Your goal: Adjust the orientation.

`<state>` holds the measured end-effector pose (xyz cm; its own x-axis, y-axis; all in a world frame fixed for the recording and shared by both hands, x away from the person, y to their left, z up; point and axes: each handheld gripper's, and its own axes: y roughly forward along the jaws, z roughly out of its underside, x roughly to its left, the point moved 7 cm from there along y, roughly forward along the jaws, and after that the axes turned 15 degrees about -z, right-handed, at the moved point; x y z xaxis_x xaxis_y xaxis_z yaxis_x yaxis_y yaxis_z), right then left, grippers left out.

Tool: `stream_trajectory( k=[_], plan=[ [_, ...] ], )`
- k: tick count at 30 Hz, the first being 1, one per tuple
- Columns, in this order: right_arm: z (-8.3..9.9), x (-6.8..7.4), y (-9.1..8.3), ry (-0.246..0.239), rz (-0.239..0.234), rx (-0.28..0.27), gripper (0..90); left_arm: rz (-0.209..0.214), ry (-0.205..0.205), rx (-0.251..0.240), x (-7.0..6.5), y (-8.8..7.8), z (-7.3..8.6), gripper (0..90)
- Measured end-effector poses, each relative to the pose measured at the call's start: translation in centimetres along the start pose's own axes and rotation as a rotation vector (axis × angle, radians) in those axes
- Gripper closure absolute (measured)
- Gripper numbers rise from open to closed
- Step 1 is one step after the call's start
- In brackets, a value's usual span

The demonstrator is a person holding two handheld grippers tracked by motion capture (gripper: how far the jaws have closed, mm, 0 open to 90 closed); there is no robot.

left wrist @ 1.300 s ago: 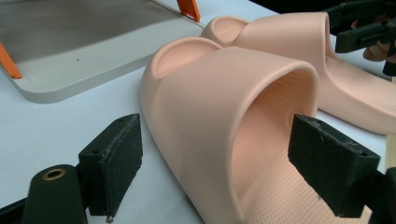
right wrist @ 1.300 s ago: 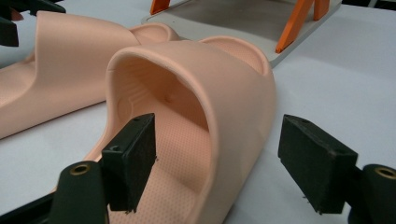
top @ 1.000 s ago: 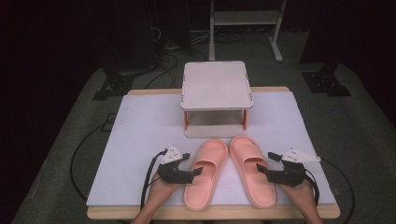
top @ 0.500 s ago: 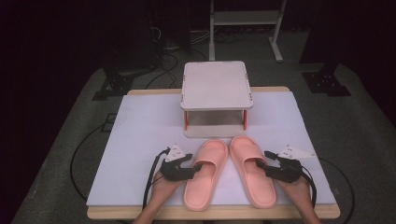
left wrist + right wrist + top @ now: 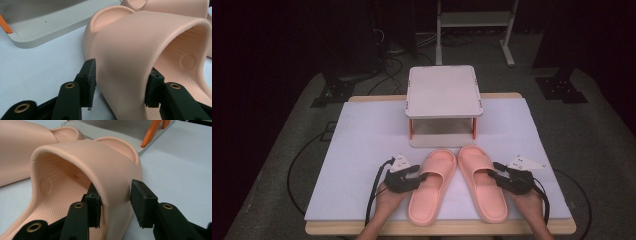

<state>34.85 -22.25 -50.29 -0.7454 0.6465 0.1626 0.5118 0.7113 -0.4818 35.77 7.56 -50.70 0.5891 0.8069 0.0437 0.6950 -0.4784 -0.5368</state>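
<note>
Two salmon-pink slippers lie side by side on the white mat, the left slipper [image 5: 432, 195] and the right slipper [image 5: 484, 197]. My left gripper [image 5: 421, 176] reaches in from the left and straddles the left slipper's strap [image 5: 125, 50]. Its jaws have just been closing, and the pads stand right at the strap's two sides without squeezing it. My right gripper [image 5: 497, 170] comes in from the right around the right slipper's strap [image 5: 100, 157]. One pad is inside and one outside. These jaws have also just been closing, and the strap keeps its shape.
A small white two-tier stand [image 5: 443, 92] with orange legs sits just behind the slippers' toes. The white mat [image 5: 362, 135] covers the wooden table [image 5: 362, 229]. Cables trail from both grippers off the front edge. Dark floor and stand feet lie beyond.
Both grippers' jaws have narrowed around the slipper straps. The hands and the slippers have stayed where they were.
</note>
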Motion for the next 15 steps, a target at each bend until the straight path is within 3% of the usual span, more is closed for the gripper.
stream_trajectory(
  k=[15],
  plan=[
    [0.05,-0.21,-0.23,0.014,0.033,0.005,67.2,-0.016,0.016,0.006,0.01,0.04,-0.47,62.9]
  ],
)
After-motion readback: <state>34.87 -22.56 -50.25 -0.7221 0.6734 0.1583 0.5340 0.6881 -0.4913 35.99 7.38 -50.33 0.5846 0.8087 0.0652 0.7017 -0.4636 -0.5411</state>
